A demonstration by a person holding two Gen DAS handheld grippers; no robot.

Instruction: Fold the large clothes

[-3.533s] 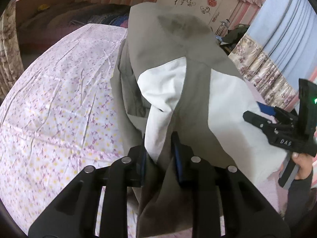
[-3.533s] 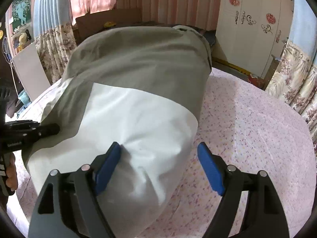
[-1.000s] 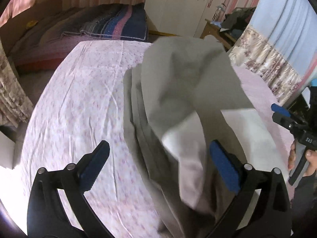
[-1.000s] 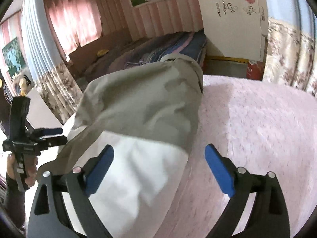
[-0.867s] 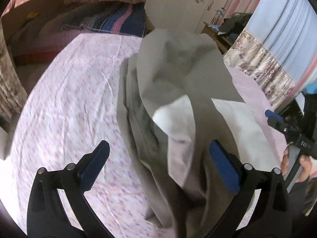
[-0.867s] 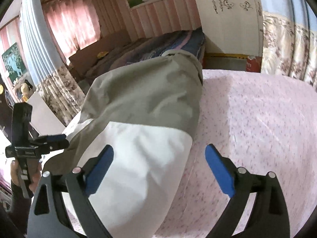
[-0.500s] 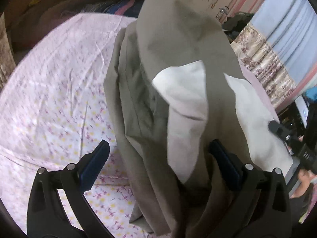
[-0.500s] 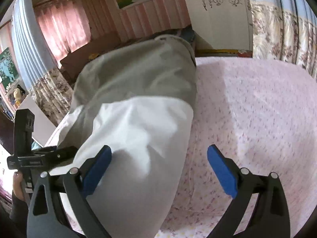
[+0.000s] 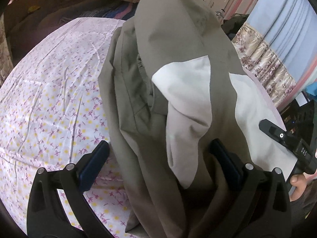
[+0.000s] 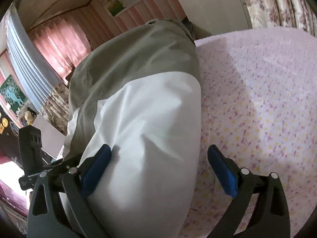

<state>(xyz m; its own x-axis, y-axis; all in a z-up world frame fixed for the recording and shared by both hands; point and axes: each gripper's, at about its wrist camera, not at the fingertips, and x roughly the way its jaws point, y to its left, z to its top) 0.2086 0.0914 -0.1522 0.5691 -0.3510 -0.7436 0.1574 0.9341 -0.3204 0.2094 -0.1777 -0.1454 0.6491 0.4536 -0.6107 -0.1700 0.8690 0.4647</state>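
Observation:
A large olive-grey garment (image 9: 174, 39) with white panels (image 9: 188, 103) lies lengthwise on the bed, its near end bunched in folds. My left gripper (image 9: 158, 158) is open and low over that near end, with the cloth lying loose between its blue-padded fingers (image 9: 95, 158). In the right wrist view the same garment (image 10: 134, 59) shows its white part (image 10: 150, 119) closest. My right gripper (image 10: 159, 166) is open too, straddling the white cloth without pinching it. Each gripper appears in the other's view: the right one (image 9: 287, 138) held by a hand (image 9: 297, 180), the left one (image 10: 29, 148) at the far left.
The bed carries a pale pink floral sheet (image 9: 49, 99), bare to the left of the garment and to its right (image 10: 257, 99). A dark blanket (image 9: 69, 13) lies at the bed's far end. Flowered curtains (image 9: 265, 63) and a white wardrobe (image 10: 214, 4) stand beyond.
My left gripper, shut on the garment 3.5 s ago, has let go and stands open. Over the last second both grippers have dropped closer to the garment's near end, cloth now between their fingers.

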